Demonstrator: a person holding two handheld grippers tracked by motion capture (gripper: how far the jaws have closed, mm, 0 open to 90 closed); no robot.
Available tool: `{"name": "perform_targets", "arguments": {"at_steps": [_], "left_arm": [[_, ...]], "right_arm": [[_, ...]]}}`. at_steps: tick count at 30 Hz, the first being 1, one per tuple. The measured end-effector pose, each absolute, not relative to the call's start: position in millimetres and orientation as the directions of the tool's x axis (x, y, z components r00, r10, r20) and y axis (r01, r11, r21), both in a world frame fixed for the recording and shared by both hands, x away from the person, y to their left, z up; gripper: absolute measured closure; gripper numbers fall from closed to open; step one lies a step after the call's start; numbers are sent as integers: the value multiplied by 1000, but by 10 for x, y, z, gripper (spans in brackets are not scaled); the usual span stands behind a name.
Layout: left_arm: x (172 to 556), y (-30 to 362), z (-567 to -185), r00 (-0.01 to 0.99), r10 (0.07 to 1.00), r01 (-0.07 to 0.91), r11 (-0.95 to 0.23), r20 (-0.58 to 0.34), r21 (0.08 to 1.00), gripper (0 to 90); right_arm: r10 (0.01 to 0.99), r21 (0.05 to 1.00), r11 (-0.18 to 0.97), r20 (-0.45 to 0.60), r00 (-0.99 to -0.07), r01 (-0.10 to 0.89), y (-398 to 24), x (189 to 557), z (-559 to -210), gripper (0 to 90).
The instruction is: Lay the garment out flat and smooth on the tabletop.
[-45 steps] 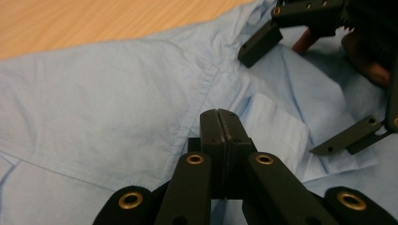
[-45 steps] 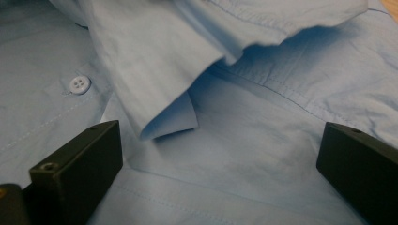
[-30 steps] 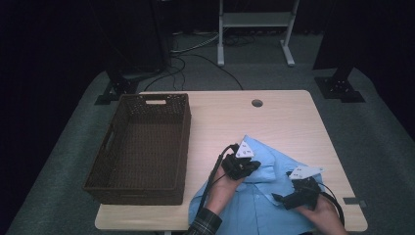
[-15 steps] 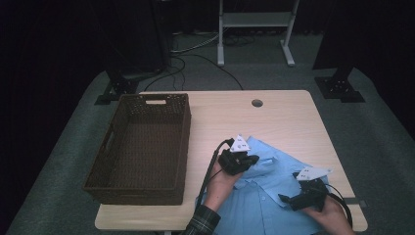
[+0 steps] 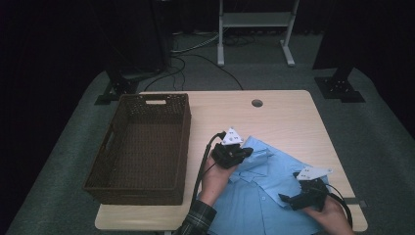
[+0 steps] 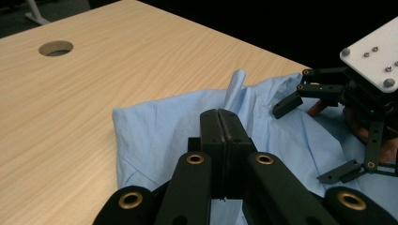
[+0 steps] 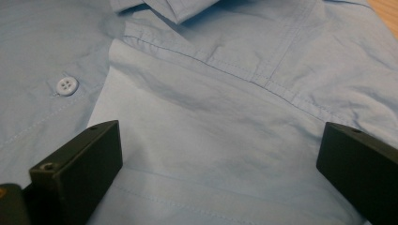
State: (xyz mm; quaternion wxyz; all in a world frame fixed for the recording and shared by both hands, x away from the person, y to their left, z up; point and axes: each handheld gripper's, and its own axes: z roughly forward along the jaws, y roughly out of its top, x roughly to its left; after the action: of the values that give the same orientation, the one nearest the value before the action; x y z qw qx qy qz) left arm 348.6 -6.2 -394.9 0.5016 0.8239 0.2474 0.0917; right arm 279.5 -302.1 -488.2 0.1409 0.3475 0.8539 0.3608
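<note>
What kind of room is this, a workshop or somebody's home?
Probably a recording studio or lab: black curtains surround one wooden table, cables trail across grey carpet, and a person folds a blue shirt using handheld grippers.

High view steeply down over the table (image 5: 284, 117); both gripper views close, low, sharing the blue shirt (image 6: 159, 126).

Two black hand-held grippers, one plaid sleeve

Left gripper (image 5: 241, 152) and right gripper (image 5: 288, 199) carry grey screwed plates, brass-ringed pivots and black cables; the sleeve (image 5: 198, 221) is dark plaid.
</note>
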Motion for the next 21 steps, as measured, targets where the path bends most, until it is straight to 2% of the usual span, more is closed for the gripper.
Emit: {"name": "perform_targets", "arguments": {"at_steps": [21], "left_arm": [[3594, 59, -3869, 837, 536, 325, -333, -106, 885, 900]], "right_arm": [[713, 713, 485, 11, -701, 505, -3244, 2748, -4883, 0]]}}
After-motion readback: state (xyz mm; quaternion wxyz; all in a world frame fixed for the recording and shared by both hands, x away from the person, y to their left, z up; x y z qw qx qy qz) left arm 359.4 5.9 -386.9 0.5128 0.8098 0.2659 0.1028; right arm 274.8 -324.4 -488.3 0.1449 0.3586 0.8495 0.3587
